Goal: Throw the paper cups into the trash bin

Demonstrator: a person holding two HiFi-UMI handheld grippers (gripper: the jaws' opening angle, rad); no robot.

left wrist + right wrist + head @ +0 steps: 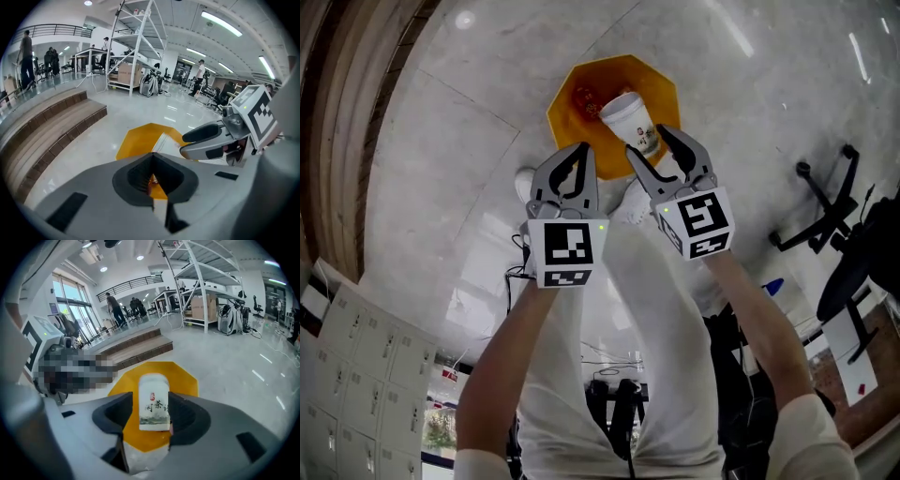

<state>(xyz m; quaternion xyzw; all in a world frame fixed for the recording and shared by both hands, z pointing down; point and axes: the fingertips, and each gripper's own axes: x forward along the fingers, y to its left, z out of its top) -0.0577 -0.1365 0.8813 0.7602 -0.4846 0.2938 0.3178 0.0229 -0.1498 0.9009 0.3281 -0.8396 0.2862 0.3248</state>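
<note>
An orange octagonal trash bin (pixel 572 86) stands on the pale floor below me, with something red lying inside it. My right gripper (pixel 647 142) is shut on a white paper cup (pixel 630 122) with green print, held tilted over the bin's opening. In the right gripper view the cup (pixel 154 401) sits between the jaws of the right gripper (pixel 153 419), with the bin (pixel 183 377) behind it. The left gripper (pixel 580 155) hangs beside the bin's near rim, jaws shut and empty. The left gripper view shows that left gripper (pixel 152 157) shut, the bin (pixel 138 140) beyond it, and the right gripper (pixel 211 140) alongside.
A black office chair (pixel 830 220) stands to the right. Wooden steps (pixel 337 141) run along the left, and lockers (pixel 347 375) show at the lower left. A tall white rack (pixel 140 42) and several people are far off across the hall.
</note>
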